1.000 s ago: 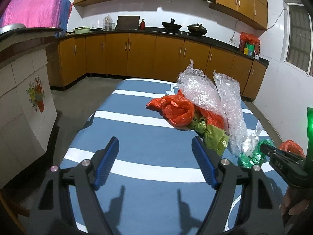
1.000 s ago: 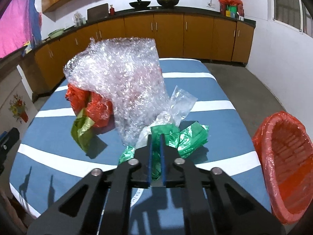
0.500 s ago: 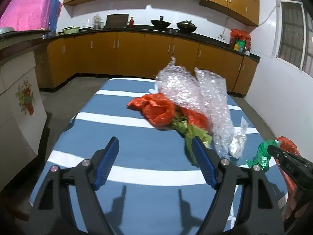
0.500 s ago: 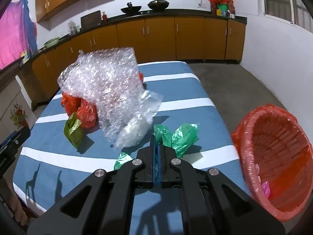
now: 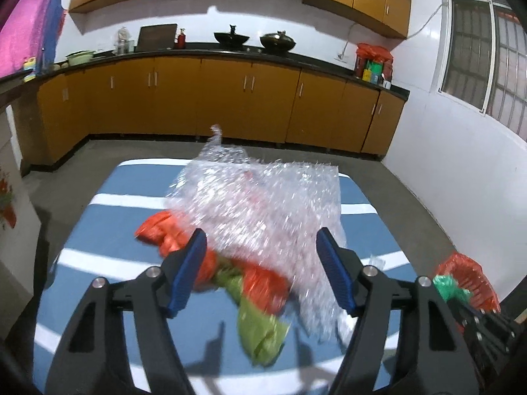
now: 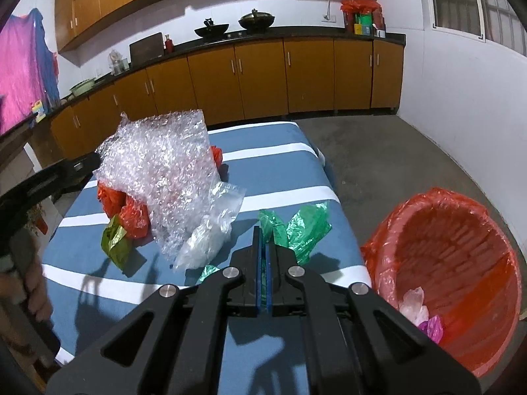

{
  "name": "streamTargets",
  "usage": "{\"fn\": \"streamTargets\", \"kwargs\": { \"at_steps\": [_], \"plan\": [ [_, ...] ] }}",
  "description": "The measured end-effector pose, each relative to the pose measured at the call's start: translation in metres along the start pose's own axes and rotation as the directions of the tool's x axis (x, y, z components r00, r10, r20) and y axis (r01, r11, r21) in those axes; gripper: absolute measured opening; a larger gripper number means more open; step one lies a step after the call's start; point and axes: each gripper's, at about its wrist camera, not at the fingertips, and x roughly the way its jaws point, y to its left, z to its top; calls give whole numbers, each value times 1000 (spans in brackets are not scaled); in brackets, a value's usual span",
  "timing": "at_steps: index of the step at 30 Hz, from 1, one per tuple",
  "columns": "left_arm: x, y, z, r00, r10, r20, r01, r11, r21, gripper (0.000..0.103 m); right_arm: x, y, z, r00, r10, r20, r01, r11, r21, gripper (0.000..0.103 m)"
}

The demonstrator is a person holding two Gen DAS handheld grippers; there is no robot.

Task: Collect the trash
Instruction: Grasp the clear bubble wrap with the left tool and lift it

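Trash: green plastic bag (image 6: 303,227) pinched in right hand-held gripper (image 6: 262,247), lower centre of frame, above the counter (image 6: 280,171) edge.
Swing it right over red-lined bin (image 6: 454,263) before releasing. Left hand-held gripper (image 5: 260,270), jaws just narrowing, empty, lines up on bubble wrap (image 5: 263,204): grab deep, it's springy.

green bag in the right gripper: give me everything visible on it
The green plastic bag is thin, crinkled, translucent film, bunched where the shut right gripper pinches it. Two ragged lobes fan up past the fingertips and a small tail hangs out on the left. It is over the blue striped table near its right edge, beside the red-lined bin. Whether it touches the table cannot be told.
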Motion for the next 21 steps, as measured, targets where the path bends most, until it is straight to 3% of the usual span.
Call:
{"fn": "streamTargets", "kwargs": {
  "at_steps": [6, 11, 14, 16, 21],
  "plan": [
    [41, -10, 14, 999, -8, -54, 8, 1000, 9, 64, 6, -5, 5, 1000, 6, -1, -6, 1000, 1, 2],
    [67, -13, 17, 994, -18, -110, 19, 1000, 7, 53, 11, -8, 6, 1000, 11, -6, -11, 1000, 3, 2],
    [72, -13, 17, 992, -29, -123, 30, 1000, 0, 38, 12, -9, 6, 1000, 11, -10, -11, 1000, 5, 2],
    [73, -13, 16, 990, -50, -134, 50, 999, -4, 19, 12, -9, 5, 1000, 10, -11, -10, 1000, 4, 2],
    [62, -14, 15, 989, -99, -109, 101, 995, 7, 6, 11, -9, 6, 1000, 7, -13, -7, 1000, 8, 2]
  ]
}}
